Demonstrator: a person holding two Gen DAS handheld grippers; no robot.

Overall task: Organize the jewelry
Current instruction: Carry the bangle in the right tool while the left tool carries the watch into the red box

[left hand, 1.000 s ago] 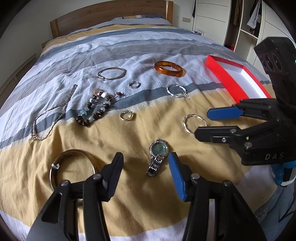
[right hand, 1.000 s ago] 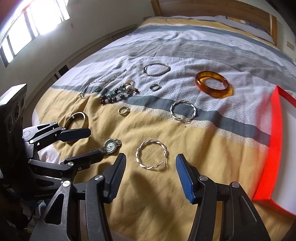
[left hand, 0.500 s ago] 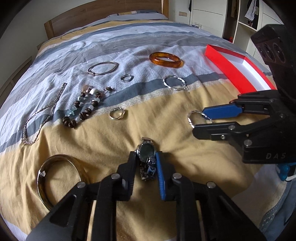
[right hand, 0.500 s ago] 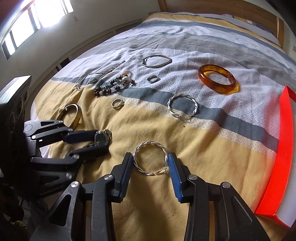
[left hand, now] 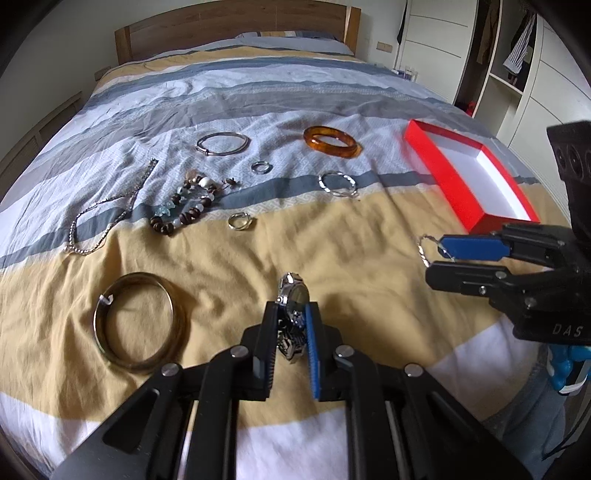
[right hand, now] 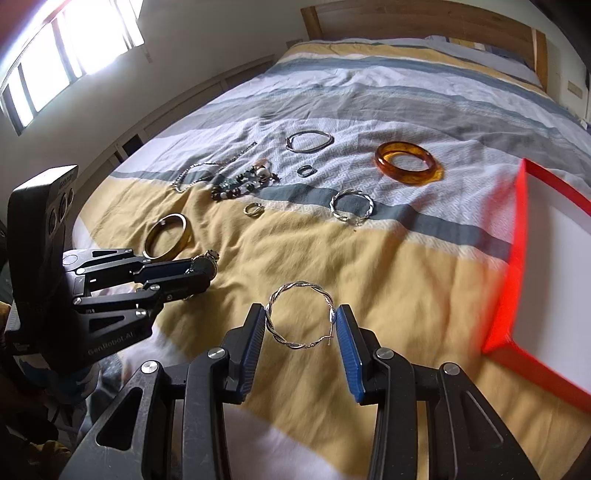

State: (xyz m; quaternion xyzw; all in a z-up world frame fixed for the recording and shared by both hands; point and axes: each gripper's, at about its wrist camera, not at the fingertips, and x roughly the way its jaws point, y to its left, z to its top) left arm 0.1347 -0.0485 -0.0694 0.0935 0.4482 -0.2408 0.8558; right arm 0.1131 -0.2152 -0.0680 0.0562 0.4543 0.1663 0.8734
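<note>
A striped bedspread (left hand: 295, 92) — yellow, grey, blue and white bands, rumpled — covers the bed. Behind it stands a wooden headboard (left hand: 236, 26), with a pillow (left hand: 295, 36) against it. White wardrobe shelving (left hand: 517, 66) holds hanging clothes; a bright window (right hand: 74, 44) lights the opposite wall.

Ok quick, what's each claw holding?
Left gripper: shut on the watch.
Right gripper: shut on the twisted hoop.

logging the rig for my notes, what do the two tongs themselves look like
Both the left tongs and right tongs are matte black linkages with silver rivets. Each pair has two flat fingers with ribbed blue pads. Black camera blocks sit behind them: "GenRobot.AI" marks the left, "DAS" the right, which has a light blue piece beneath.
</note>
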